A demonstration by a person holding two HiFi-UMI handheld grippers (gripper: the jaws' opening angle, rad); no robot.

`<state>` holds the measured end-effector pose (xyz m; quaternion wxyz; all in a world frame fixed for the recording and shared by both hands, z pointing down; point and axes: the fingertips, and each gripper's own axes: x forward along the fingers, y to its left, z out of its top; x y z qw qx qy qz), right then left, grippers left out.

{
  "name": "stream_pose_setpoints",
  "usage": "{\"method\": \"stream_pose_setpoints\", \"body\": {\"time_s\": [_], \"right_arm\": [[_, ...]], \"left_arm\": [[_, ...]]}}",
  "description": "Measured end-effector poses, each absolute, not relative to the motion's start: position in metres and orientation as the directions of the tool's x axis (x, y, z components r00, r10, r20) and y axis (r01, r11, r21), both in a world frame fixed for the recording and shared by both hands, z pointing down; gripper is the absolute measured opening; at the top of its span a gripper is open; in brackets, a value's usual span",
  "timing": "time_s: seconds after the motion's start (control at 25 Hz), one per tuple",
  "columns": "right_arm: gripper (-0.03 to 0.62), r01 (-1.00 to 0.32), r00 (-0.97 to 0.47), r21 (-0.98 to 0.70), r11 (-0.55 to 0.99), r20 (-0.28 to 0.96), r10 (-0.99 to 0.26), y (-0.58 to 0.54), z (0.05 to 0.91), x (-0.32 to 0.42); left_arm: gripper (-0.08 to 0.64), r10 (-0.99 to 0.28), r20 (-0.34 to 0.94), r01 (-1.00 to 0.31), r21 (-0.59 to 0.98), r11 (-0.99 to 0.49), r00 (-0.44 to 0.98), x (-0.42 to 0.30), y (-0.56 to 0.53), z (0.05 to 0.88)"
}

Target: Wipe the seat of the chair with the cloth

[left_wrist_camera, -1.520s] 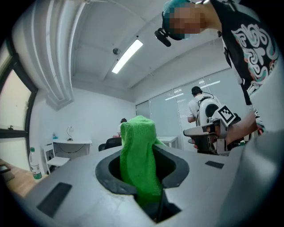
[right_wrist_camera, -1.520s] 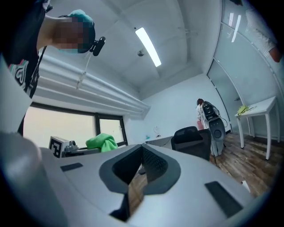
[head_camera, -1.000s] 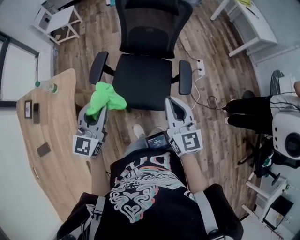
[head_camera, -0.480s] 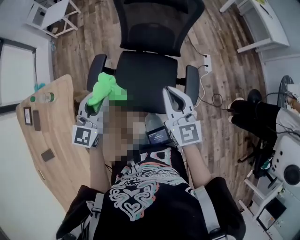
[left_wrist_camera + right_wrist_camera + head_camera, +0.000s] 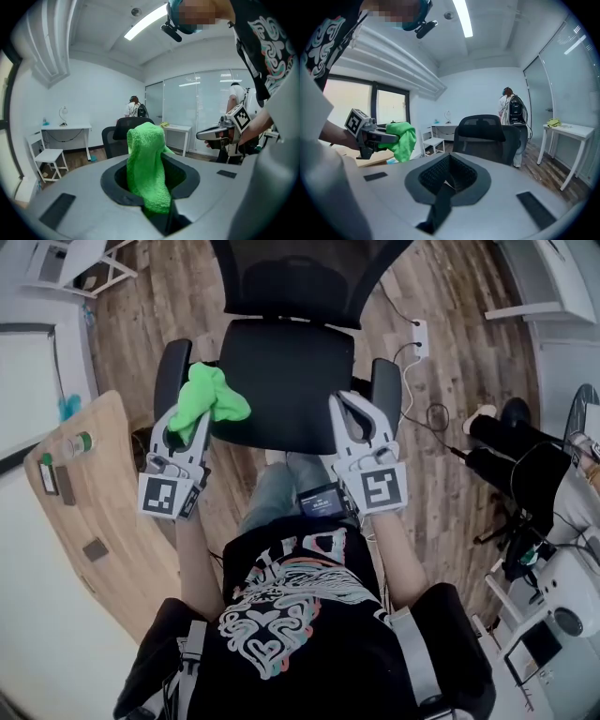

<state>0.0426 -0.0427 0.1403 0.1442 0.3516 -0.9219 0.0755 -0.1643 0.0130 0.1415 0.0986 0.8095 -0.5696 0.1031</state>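
Note:
The black office chair's seat (image 5: 286, 381) lies straight ahead in the head view, between its two armrests. A bright green cloth (image 5: 211, 399) hangs over the seat's left edge, next to the left armrest (image 5: 172, 381). My left gripper (image 5: 190, 423) is shut on the cloth, which bulges up out of its jaws (image 5: 146, 168). My right gripper (image 5: 349, 407) is shut with nothing in it, at the seat's right front edge by the right armrest (image 5: 385, 390). In the right gripper view the chair (image 5: 487, 133) stands ahead and the cloth (image 5: 402, 139) is at the left.
A wooden desk (image 5: 103, 521) with a bottle (image 5: 77, 443) and small flat items is at the left. A power strip (image 5: 419, 334) with cables lies on the wood floor right of the chair. A seated person's legs (image 5: 511, 451) are at the right. White tables stand at the back.
Both grippers have moved forward, closer to the chair. The cloth has gone from in front of the seat's left corner to over its left edge.

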Motion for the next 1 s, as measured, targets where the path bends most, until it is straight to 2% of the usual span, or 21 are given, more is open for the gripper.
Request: {"method": "stream_pose_setpoints", "body": {"time_s": [0.16,0.36,0.64,1.0], "right_arm": [[0.003,-0.679,-0.696,-0.051,0.732,0.359,-0.622,-0.058,0.161,0.047],[0.002,-0.685,-0.679,-0.033,0.728,0.389,-0.622,-0.063,0.181,0.052],[0.002,-0.703,-0.642,-0.039,0.711,0.464,-0.610,-0.043,0.227,0.034],[0.003,-0.687,-0.571,0.119,0.717,0.523,-0.633,-0.047,0.299,0.029]], "left_arm": [[0.098,-0.874,0.332,-0.933,0.068,-0.353,0.355,-0.158,-0.009,0.164],[0.098,-0.834,0.424,-0.925,0.028,-0.378,0.353,-0.158,-0.025,0.196],[0.098,-0.788,0.452,-0.899,0.080,-0.431,0.418,-0.171,-0.018,0.246],[0.098,-0.751,0.512,-0.897,0.093,-0.433,0.416,-0.177,-0.019,0.326]]}}
